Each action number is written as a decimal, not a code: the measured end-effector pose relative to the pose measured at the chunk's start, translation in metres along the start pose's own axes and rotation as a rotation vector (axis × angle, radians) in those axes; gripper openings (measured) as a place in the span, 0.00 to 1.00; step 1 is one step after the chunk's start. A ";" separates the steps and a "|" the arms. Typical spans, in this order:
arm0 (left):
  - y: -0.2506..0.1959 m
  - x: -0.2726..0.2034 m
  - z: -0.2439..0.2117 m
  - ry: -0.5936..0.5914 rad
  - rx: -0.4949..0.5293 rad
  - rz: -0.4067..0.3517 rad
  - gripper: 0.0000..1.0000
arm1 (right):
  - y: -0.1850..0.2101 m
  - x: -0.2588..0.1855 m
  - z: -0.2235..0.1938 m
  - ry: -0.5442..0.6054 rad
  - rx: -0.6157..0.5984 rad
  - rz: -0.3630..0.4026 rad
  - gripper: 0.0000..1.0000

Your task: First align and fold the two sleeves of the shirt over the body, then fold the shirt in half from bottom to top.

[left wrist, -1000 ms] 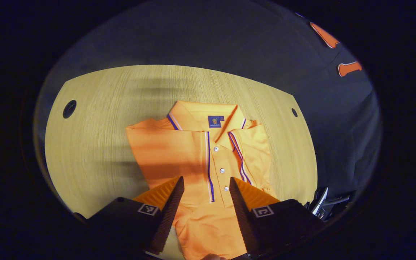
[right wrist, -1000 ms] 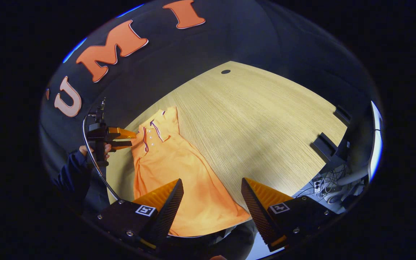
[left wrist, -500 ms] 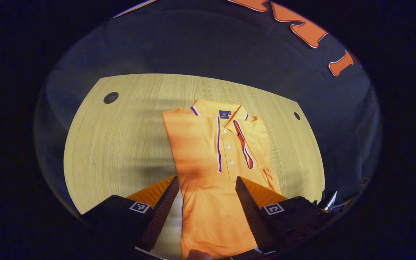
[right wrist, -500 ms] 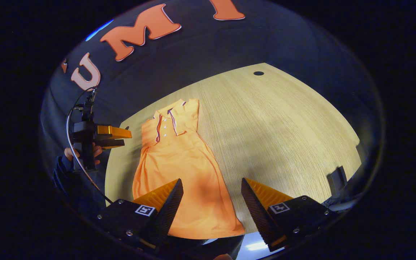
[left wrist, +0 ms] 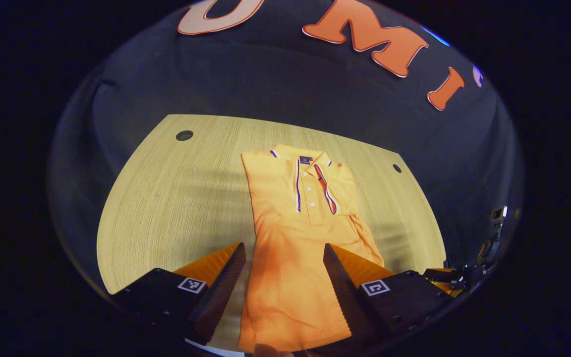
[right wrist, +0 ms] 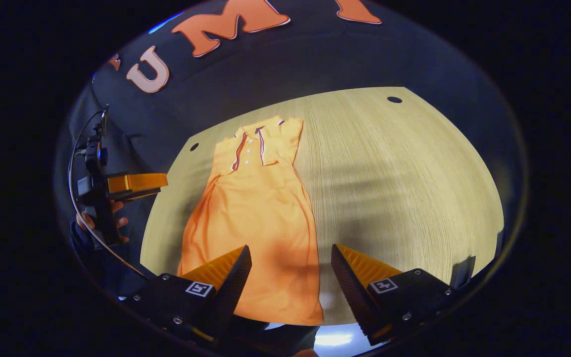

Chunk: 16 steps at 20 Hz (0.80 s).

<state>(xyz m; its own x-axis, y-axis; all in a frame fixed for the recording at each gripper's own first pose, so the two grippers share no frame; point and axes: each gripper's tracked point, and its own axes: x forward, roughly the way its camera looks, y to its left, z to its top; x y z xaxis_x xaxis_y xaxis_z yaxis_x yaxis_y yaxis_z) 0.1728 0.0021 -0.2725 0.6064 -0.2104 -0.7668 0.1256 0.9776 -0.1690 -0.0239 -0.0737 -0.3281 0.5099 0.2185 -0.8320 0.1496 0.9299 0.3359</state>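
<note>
Both claws, left claw (left wrist: 280, 258) and right claw (right wrist: 290, 260), gape wide above one shirt (right wrist: 260, 208).

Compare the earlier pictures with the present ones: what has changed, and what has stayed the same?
Both grippers, left and right, have drawn back toward the shirt's hem, so it looks smaller and farther. Nothing was gripped or released. The shirt stayed flat on the table, sleeves folded in.
</note>
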 end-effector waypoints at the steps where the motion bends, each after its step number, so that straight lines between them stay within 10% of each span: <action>1: -0.002 -0.005 -0.013 0.000 0.016 0.004 0.98 | 0.000 -0.001 -0.005 0.012 -0.014 0.010 0.99; 16: 0.006 -0.028 -0.202 0.343 -0.009 0.128 0.98 | -0.004 0.009 -0.106 0.234 -0.202 0.026 0.98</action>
<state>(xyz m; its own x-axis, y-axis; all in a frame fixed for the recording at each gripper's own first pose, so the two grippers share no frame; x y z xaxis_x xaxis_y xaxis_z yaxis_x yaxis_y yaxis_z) -0.0020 0.0126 -0.3769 0.3184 -0.0781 -0.9447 0.0576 0.9964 -0.0630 -0.1096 -0.0444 -0.3842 0.2984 0.2834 -0.9114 -0.0446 0.9580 0.2833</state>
